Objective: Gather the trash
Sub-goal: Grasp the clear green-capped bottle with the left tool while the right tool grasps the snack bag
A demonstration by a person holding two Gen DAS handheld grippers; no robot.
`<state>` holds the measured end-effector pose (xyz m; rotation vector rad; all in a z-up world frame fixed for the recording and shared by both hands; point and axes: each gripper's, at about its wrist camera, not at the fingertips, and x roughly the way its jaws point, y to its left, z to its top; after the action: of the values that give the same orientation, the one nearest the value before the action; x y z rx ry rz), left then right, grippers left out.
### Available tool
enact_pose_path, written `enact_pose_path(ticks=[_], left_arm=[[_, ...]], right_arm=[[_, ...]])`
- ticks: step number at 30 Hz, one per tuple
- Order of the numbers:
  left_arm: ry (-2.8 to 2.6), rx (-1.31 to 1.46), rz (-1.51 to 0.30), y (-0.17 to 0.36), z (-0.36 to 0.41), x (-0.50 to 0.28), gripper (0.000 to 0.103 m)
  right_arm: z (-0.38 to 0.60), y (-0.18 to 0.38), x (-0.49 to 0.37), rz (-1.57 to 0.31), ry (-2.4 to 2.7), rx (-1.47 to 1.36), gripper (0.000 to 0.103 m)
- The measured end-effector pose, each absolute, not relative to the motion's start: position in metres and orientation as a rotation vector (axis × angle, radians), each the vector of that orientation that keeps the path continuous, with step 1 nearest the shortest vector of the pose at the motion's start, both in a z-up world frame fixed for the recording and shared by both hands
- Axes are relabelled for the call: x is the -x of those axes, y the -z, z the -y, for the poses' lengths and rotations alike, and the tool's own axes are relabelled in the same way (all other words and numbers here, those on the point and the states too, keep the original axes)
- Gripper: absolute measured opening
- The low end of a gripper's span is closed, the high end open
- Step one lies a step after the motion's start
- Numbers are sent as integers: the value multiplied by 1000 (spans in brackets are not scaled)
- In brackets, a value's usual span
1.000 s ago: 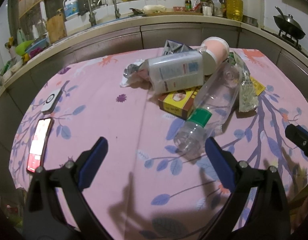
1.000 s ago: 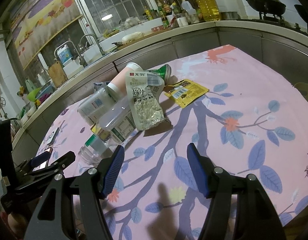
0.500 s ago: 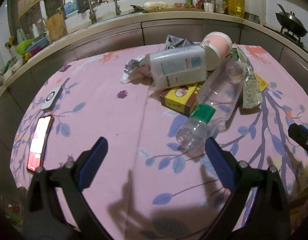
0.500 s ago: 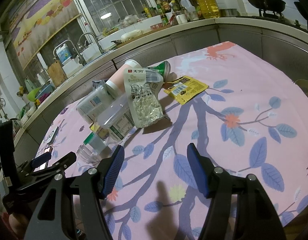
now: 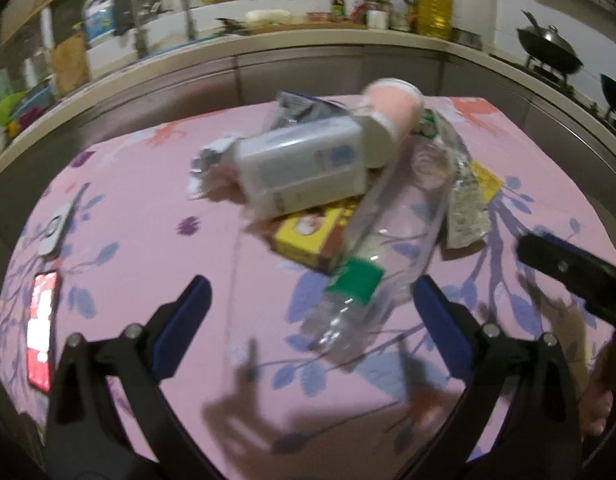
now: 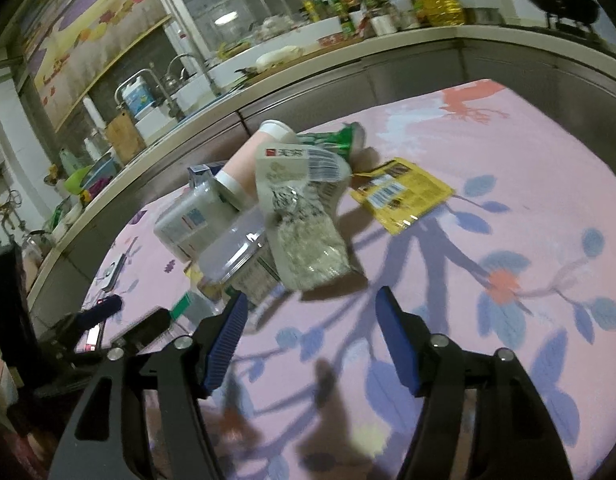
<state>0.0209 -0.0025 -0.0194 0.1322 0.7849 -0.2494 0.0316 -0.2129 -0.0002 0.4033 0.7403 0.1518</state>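
- While both grippers hung over the pink floral tablecloth [image 5: 140,208], one trash pile sat mid-table, ahead of them.
- Off to the left, apart from the pile: one lit phone [image 5: 42,332] and one small white device [image 5: 56,228], both flat on the cloth.
- Pile, left to right in the left wrist view: one crumpled foil scrap [image 5: 212,152], one white plastic bottle [image 5: 304,168] lying on its side, one yellow box [image 5: 308,236] under it, one clear bottle with green label [image 5: 392,248], one pink cup [image 5: 392,112] tipped over, one clear snack bag [image 5: 464,204], one yellow packet [image 6: 404,194] at the right edge.
- One green wrapper [image 6: 344,140] behind the cup; blur hid the details.
- Left gripper [image 5: 312,308]: jaws spread wide, nothing held; clear bottle's neck end lay between the fingers, pads not touching it.
- Right gripper [image 6: 312,312]: jaws just opened further, released, empty; tips just short of the snack bag's near end.
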Motion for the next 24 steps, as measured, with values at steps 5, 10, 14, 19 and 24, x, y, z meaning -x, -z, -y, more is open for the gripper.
enact_pose_path(ticks=[5, 10, 14, 19, 24], left_arm=[[283, -180, -813, 34, 22, -31, 97], [310, -225, -822, 43, 38, -34, 97], [327, -250, -847, 53, 44, -35, 86], [324, -243, -893, 64, 43, -42, 50], [349, -248, -876, 61, 44, -35, 42]], right_arm=[[219, 0, -63, -743, -165, -434, 75], [224, 5, -93, -786, -163, -441, 75], [226, 14, -102, -829, -177, -474, 75], [231, 19, -103, -843, -180, -483, 69], [232, 24, -105, -875, -243, -504, 23]])
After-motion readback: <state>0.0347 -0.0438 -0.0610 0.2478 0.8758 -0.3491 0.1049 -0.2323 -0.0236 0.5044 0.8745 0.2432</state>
